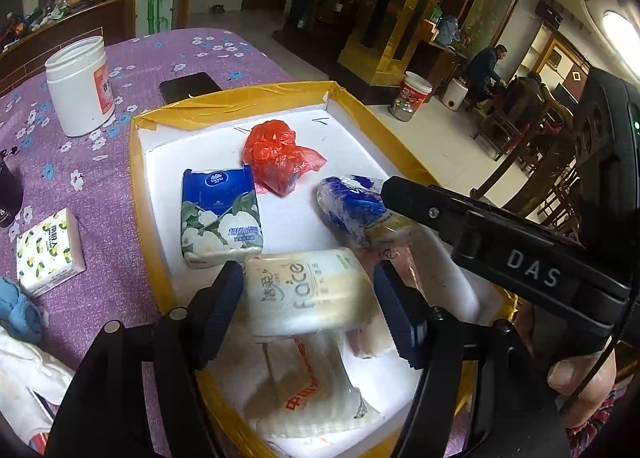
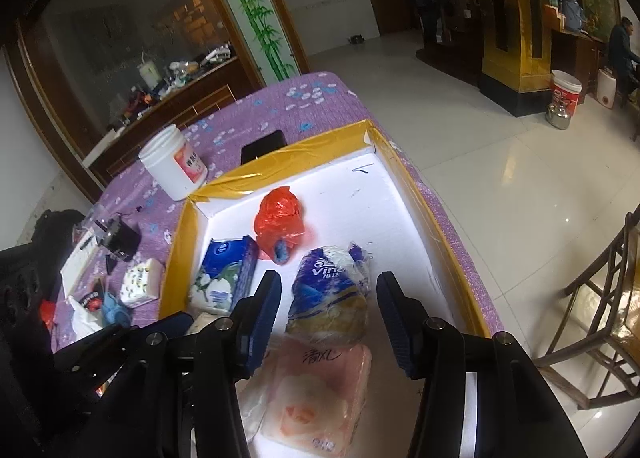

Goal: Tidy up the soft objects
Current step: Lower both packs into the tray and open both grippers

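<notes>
A white tray with yellow-taped rim [image 1: 236, 108] [image 2: 288, 162] sits on the purple floral table. In it lie a red plastic bag [image 1: 272, 156] [image 2: 280, 218], a blue floral tissue pack [image 1: 220, 214] [image 2: 226, 274], a blue-and-white roll pack [image 1: 354, 206] [image 2: 328, 294], a white "Face" tissue pack [image 1: 308, 292], and pale packs [image 1: 316, 386] [image 2: 316, 398]. My left gripper [image 1: 310, 298] is open with its jaws either side of the "Face" pack. My right gripper [image 2: 328, 298] is open around the roll pack; it also shows in the left wrist view [image 1: 480, 226].
Left of the tray stand a white jar [image 1: 80, 86] [image 2: 174, 162], a black phone [image 1: 190, 86], a small yellow-patterned tissue pack [image 1: 50, 254] [image 2: 140, 282], a blue cloth [image 1: 18, 310] and white paper. The table edge and tiled floor lie to the right, with wooden chairs [image 2: 600, 318].
</notes>
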{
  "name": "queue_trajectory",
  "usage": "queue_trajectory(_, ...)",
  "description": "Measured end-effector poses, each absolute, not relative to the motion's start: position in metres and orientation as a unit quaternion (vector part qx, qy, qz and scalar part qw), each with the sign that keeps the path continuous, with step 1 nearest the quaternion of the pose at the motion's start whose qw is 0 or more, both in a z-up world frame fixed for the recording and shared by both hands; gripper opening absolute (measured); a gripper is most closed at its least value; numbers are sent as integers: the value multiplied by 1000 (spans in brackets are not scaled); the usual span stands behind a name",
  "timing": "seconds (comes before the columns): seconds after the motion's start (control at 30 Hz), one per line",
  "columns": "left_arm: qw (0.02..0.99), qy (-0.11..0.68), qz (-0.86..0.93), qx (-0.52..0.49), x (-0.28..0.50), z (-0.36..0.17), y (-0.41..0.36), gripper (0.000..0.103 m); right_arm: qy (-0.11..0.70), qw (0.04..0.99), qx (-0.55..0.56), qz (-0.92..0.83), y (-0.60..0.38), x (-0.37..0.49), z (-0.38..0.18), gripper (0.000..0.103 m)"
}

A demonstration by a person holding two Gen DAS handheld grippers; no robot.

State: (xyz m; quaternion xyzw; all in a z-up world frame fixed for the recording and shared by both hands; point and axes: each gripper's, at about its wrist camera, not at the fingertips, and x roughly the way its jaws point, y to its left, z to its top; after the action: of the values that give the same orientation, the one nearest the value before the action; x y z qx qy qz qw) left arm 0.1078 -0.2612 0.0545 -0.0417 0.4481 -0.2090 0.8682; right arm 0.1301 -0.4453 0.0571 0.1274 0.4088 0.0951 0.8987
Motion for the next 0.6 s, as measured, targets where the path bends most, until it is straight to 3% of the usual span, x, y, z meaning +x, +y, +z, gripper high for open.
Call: queue_trajectory(0.6, 898, 393, -193, 39, 55, 71, -253, 67, 392, 900, 136, 135, -422, 83, 67, 55)
